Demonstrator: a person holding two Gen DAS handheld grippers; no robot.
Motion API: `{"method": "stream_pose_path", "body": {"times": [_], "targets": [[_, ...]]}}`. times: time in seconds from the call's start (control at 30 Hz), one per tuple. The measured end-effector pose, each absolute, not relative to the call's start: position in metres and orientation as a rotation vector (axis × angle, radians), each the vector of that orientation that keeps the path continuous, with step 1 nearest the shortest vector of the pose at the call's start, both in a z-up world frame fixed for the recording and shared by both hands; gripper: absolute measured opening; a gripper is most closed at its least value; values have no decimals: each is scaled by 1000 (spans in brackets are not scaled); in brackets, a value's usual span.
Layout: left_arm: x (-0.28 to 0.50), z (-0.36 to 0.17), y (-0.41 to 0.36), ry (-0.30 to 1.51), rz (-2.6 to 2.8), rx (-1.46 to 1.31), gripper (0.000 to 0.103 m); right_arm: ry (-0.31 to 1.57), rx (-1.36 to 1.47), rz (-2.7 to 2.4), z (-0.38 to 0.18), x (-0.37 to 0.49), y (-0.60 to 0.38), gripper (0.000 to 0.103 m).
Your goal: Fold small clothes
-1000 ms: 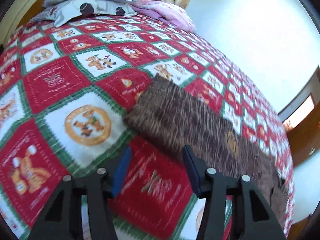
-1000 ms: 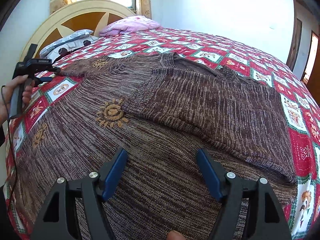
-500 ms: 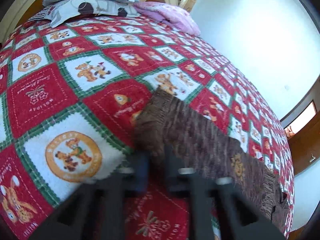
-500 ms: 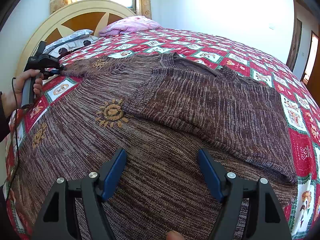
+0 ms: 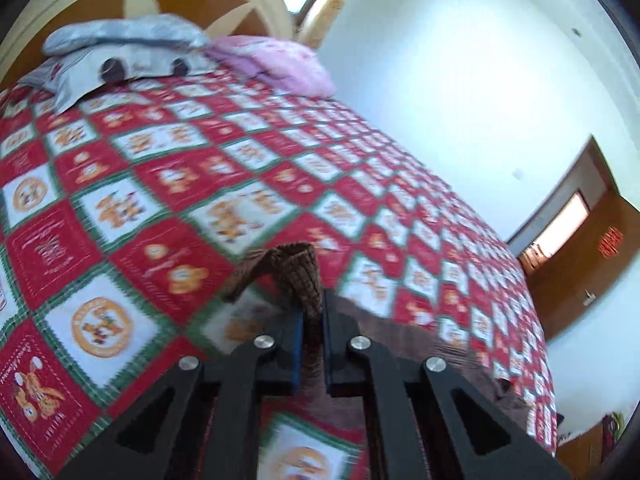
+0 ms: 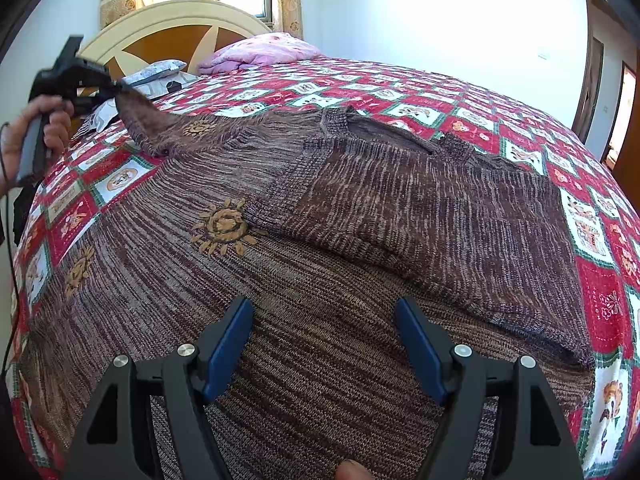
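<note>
A brown knit sweater (image 6: 320, 280) with orange sun motifs lies spread on the bed; one sleeve is folded across its chest. My left gripper (image 5: 311, 332) is shut on the cuff of the other sleeve (image 5: 296, 276) and holds it lifted off the quilt. In the right wrist view the left gripper (image 6: 116, 90) shows at the far left, with the sleeve (image 6: 148, 120) hanging from it. My right gripper (image 6: 324, 344) is open and empty, low over the sweater's lower body.
The bed has a red, white and green patchwork quilt (image 5: 120, 200). Grey pillows (image 5: 120, 52) and a pink blanket (image 6: 260, 50) lie at the wooden headboard (image 6: 168, 40). A white wall (image 5: 480, 100) and a wooden door (image 5: 592, 248) stand beyond the bed's far side.
My left gripper closed on the sleeve cuff and lifted it off the quilt. My right gripper stayed open in the same place.
</note>
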State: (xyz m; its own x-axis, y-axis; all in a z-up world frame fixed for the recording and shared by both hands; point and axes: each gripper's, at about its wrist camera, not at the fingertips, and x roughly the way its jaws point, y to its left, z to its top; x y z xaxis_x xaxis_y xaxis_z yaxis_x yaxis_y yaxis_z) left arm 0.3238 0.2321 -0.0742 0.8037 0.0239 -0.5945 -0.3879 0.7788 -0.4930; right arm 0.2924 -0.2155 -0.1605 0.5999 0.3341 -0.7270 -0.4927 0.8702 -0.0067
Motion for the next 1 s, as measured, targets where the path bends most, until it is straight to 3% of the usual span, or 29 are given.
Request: {"method": "stream_pose_path", "body": {"times": [0.5,0.7,1.0], "targets": [[346,-20,96,615,-54,-524,8,733,71,375,-138,306,-265,75],[359,-36,36,656,-128,-483,8,736,232,292,-137,319,-298,75],[359,-87,-40,752,-128,-362,9,746,232,279,-141,318,-302,75]]}}
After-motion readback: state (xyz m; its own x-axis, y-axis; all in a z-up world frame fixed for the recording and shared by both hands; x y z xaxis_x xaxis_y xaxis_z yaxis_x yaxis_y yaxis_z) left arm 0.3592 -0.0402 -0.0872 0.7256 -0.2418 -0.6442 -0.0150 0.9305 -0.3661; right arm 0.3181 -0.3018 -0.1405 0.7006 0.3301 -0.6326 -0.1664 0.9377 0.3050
